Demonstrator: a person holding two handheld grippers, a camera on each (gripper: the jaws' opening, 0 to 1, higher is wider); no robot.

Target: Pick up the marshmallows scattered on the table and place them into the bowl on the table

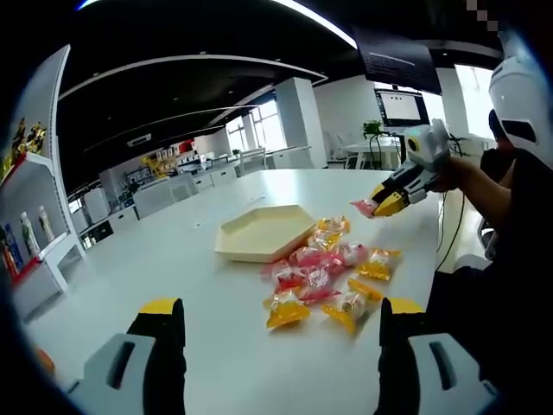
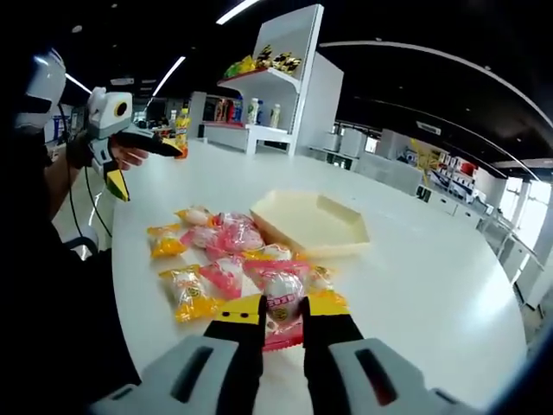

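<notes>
A cream hexagonal bowl [image 1: 263,232] [image 2: 311,220] sits on the white table [image 1: 216,346] [image 2: 432,285]. Several pink and yellow wrapped marshmallows [image 1: 324,268] [image 2: 216,251] lie in a heap beside it. My left gripper [image 1: 278,311] is open, its jaws wide apart above the table short of the heap; the right gripper view has it [image 2: 145,169] raised at the upper left, empty. My right gripper [image 2: 281,313] is shut on a pink-wrapped marshmallow [image 2: 282,298]. In the left gripper view the right gripper [image 1: 384,201] holds that marshmallow [image 1: 365,206] in the air, right of the bowl.
A person in dark clothes [image 1: 518,225] stands at the table's edge by the heap. White shelves with bottles and packets [image 2: 268,86] [image 1: 34,207] stand beyond the table. A monitor [image 1: 402,108] and desks sit further back.
</notes>
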